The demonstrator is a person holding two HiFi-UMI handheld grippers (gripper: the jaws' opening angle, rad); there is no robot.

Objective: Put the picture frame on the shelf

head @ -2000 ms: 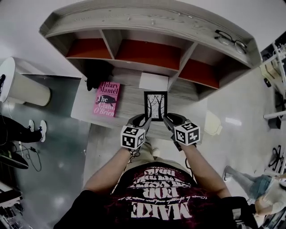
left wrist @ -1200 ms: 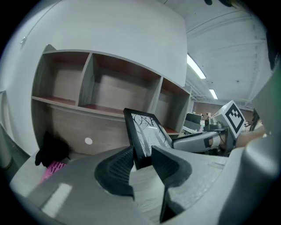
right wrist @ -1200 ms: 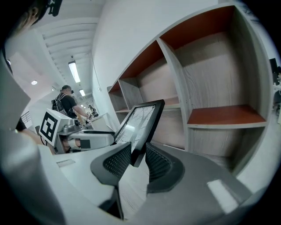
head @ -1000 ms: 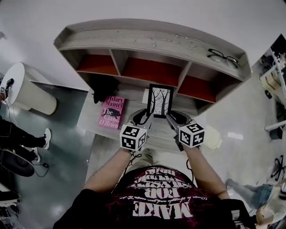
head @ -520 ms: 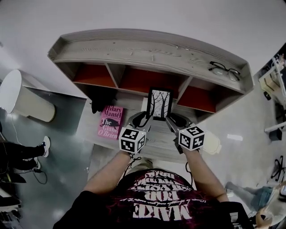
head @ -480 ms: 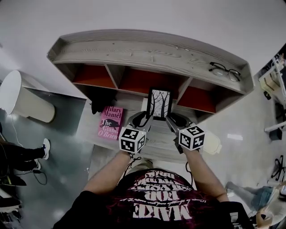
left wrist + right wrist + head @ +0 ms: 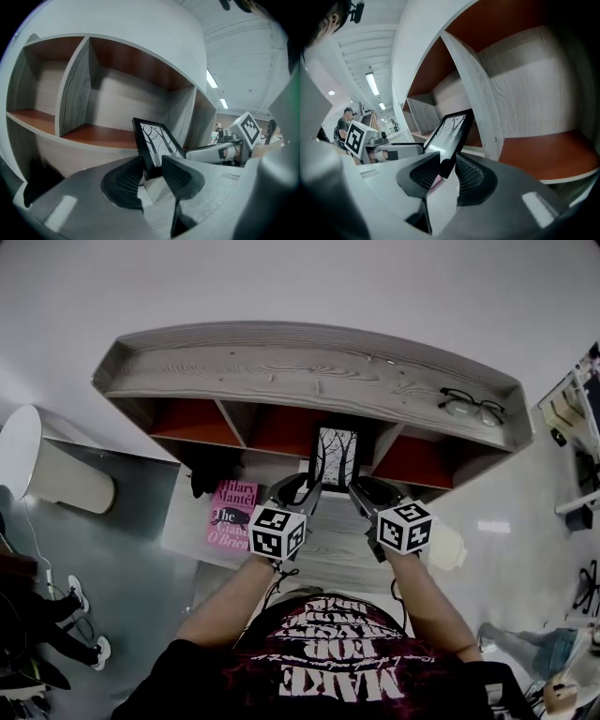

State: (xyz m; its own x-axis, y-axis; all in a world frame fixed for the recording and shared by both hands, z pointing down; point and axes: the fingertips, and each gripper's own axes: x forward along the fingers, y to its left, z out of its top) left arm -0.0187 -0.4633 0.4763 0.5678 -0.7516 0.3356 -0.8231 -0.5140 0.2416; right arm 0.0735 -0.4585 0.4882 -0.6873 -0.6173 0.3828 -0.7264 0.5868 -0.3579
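Picture frame (image 7: 336, 457): upright, long axis vertical, picture side towards the person. Held clear of the desk (image 7: 328, 545), just before the shelf (image 7: 309, 367), at the right end of its middle compartment (image 7: 281, 432).

Left gripper (image 7: 151, 169) pinches its lower left corner, right gripper (image 7: 446, 168) its lower right corner; both equally near.

Compartment floor appears straight ahead, somewhat above the frame's bottom edge.

Pink book (image 7: 232, 515): on desk, well left.

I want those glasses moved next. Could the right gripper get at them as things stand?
Probably not yet: the right gripper is shut on the frame; the glasses lie clear on the shelf top.
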